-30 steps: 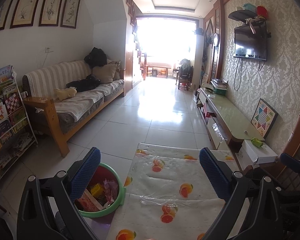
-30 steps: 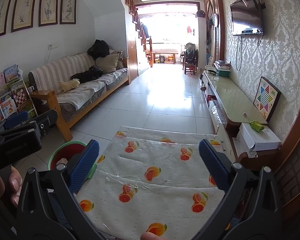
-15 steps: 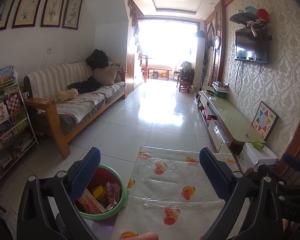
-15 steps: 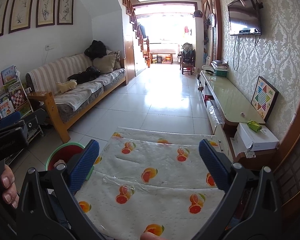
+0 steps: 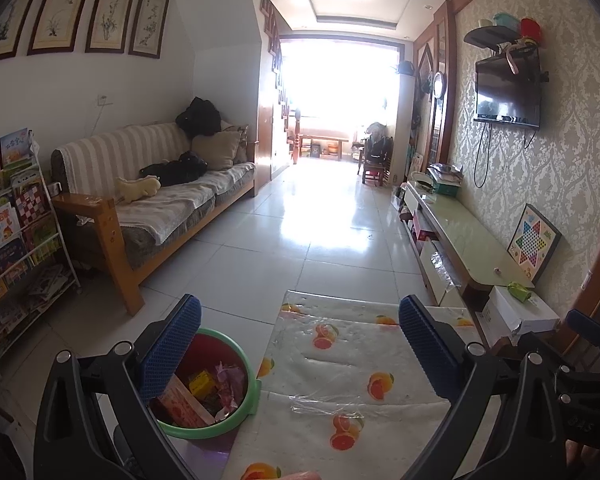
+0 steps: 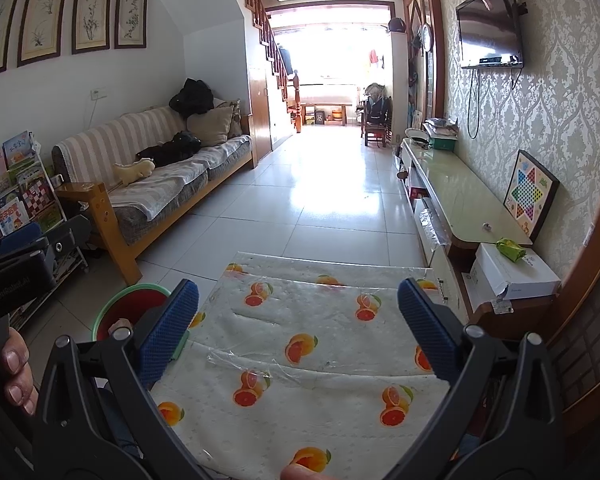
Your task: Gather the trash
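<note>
Lying left of splayed jaws — trash basin [image 5: 242, 396], seemingly full.

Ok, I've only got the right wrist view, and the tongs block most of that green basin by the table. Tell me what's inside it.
Observer: From the left wrist view, the green basin already holds trash: an orange packet, a small yellow piece and crumpled pink wrappers.
Operator: Good. Now report the left tongs, I can't see their tips.
Observer: The left tongs are open, with nothing between them. They point over the near left part of the fruit-print tablecloth, with the left finger in front of the basin.
</note>
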`<state>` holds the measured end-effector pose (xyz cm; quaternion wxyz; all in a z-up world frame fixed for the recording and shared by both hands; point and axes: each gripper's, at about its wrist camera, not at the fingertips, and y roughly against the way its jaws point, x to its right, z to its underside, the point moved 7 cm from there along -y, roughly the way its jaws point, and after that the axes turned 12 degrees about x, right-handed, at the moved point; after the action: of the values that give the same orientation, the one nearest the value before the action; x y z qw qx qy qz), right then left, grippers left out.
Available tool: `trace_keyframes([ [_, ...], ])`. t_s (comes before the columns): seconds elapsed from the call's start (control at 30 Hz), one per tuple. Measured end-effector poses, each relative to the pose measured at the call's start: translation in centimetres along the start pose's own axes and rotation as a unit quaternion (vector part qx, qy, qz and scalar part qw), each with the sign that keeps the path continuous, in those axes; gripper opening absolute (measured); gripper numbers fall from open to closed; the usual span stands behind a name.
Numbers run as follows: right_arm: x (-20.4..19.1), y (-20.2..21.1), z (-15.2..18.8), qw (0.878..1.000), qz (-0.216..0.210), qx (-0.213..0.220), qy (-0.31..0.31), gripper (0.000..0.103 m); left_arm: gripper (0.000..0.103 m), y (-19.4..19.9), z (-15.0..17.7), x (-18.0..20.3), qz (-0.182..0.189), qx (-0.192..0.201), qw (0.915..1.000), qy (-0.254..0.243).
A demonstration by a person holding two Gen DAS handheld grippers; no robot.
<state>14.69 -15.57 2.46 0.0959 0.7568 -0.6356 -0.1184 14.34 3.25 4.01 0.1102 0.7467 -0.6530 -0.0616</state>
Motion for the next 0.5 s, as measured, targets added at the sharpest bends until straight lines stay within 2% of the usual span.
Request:
trace_keyframes([
  [0.5, -0.13, -0.10, 0.33, 1.000, -0.001, -0.002, 0.001, 0.098, 0.095, -0.29, 0.09, -0.23, -0.007, -0.003, 1.0000, 0.002],
])
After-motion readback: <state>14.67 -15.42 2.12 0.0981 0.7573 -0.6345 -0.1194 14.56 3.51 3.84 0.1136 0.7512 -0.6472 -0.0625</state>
